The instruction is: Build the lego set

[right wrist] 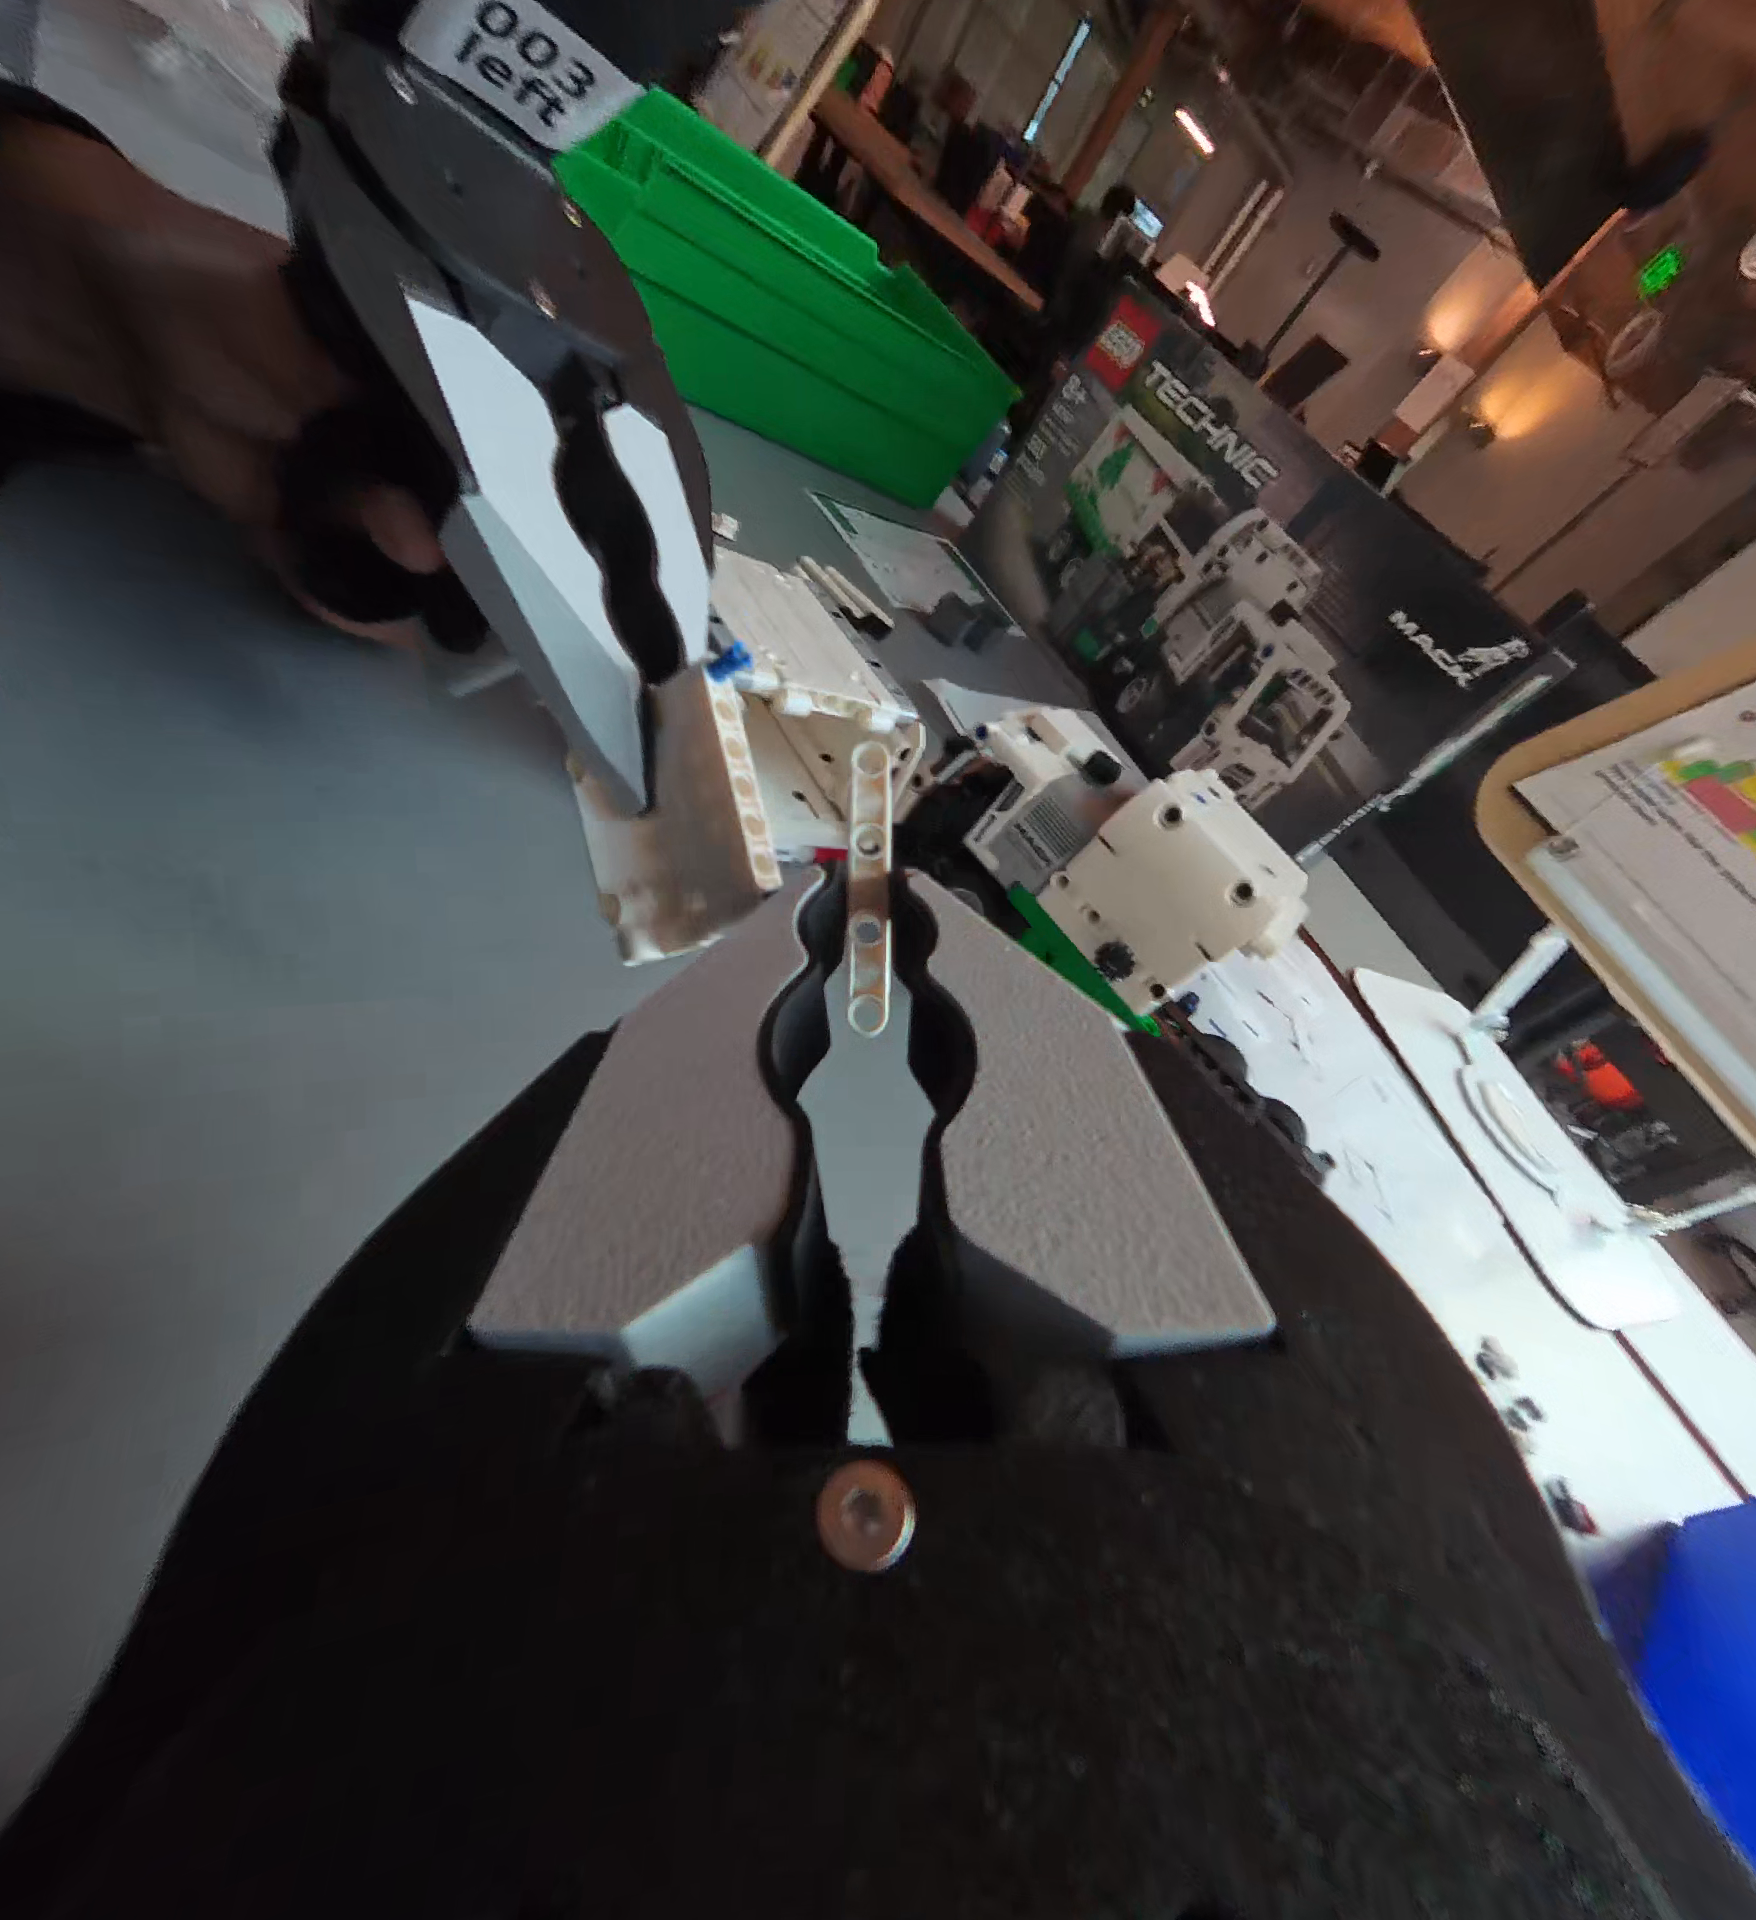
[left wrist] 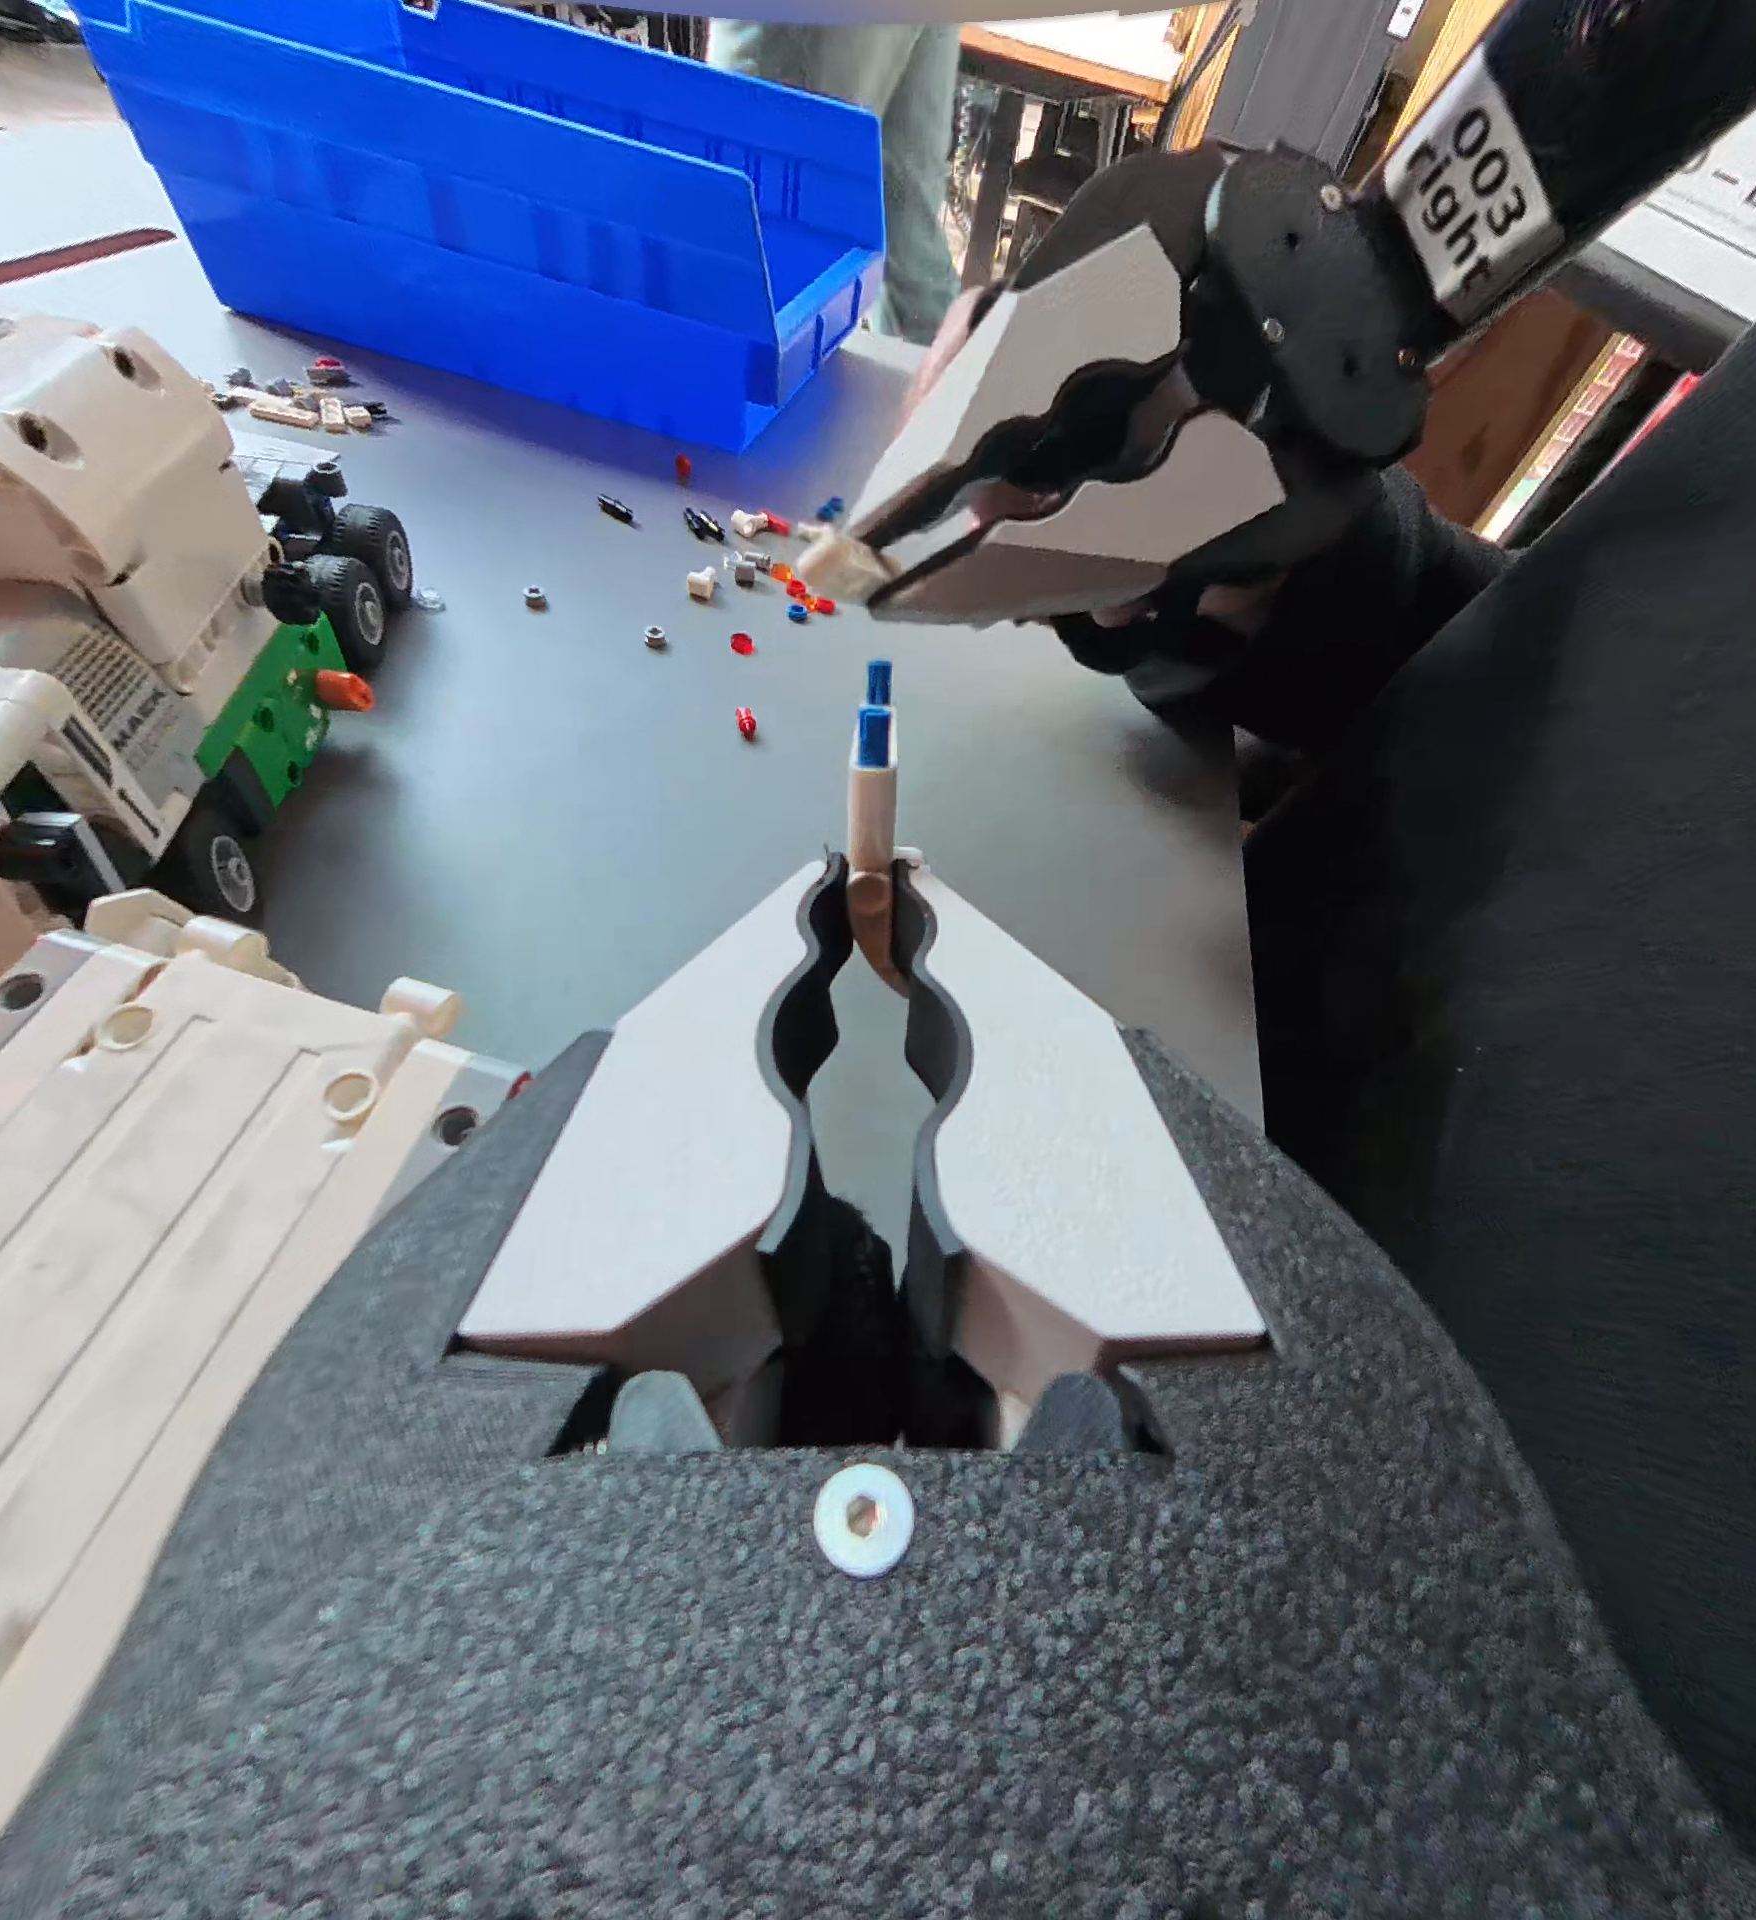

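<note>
Left gripper (left wrist: 872, 868): closed on a white panel piece (left wrist: 872, 805) carrying blue pins (left wrist: 876, 717), held up off the grey table (left wrist: 562, 790), probably to offer the pins for joining. Right gripper (right wrist: 866, 883): clamped on a thin white beam (right wrist: 868, 831), poised just beside the panel. Part-built truck (left wrist: 157, 665), loose small parts (left wrist: 749, 582) and blue bin (left wrist: 541, 239) lie beyond.

The left wrist view looks low and close over the grey table (left wrist: 562, 831) toward the blue bin (left wrist: 500, 229). The right wrist view, tilted, faces across toward the green bin (right wrist: 780, 301). Both share the white truck model (left wrist: 126, 582) (right wrist: 1134, 862), and each catches the opposite gripper.
</note>
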`<state>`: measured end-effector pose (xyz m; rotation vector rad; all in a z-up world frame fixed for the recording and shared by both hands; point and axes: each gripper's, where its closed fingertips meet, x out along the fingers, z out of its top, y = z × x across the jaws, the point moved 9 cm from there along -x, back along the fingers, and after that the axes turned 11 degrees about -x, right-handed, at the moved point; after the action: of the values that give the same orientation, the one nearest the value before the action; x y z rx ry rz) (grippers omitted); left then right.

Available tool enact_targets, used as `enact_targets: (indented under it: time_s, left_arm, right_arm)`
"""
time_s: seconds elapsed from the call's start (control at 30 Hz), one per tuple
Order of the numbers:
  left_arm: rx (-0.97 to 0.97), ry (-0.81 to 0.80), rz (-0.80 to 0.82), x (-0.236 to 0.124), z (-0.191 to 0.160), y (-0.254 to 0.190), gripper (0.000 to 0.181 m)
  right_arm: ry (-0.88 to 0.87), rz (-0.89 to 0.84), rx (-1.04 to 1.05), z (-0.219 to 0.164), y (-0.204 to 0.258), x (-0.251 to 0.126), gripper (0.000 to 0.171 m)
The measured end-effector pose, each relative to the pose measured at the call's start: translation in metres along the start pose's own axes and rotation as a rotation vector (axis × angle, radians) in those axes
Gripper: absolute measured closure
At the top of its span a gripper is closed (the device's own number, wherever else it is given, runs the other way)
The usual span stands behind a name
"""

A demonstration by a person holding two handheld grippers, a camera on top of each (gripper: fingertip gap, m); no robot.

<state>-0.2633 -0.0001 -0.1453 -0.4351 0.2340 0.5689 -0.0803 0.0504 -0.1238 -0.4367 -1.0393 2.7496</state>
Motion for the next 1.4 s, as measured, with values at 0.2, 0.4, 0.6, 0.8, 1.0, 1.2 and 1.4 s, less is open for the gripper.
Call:
enact_targets:
  time_s: [0.2, 0.4, 0.6, 0.8, 1.0, 1.2, 1.4]
  left_arm:
    - [0.094, 0.084, 0.003, 0.009, -0.006, -0.009, 0.177]
    - [0.16, 0.107, -0.051, 0.01, -0.009, -0.018, 0.177]
    - [0.208, 0.144, -0.071, 0.012, -0.013, -0.023, 0.177]
    - [0.192, 0.209, -0.073, 0.018, -0.016, -0.021, 0.177]
    - [0.135, 0.202, -0.096, 0.017, -0.013, -0.017, 0.177]
    - [0.075, 0.07, -0.123, 0.004, -0.005, -0.013, 0.176]
    - [-0.069, -0.003, -0.173, -0.004, 0.0, -0.005, 0.175]
  right_arm:
    - [-0.076, 0.347, 0.292, 0.019, -0.008, -0.001, 0.165]
    - [0.058, 0.597, 0.224, 0.021, -0.007, 0.006, 0.165]
    - [0.084, 0.685, 0.194, 0.021, -0.006, 0.008, 0.165]
    - [0.144, 0.766, 0.176, 0.014, -0.001, 0.013, 0.165]
    - [0.141, 0.785, 0.24, 0.011, -0.006, 0.017, 0.165]
    - [-0.031, 0.833, 0.482, 0.004, -0.015, 0.022, 0.165]
    - [-0.145, 0.717, 0.58, -0.005, -0.016, 0.025, 0.165]
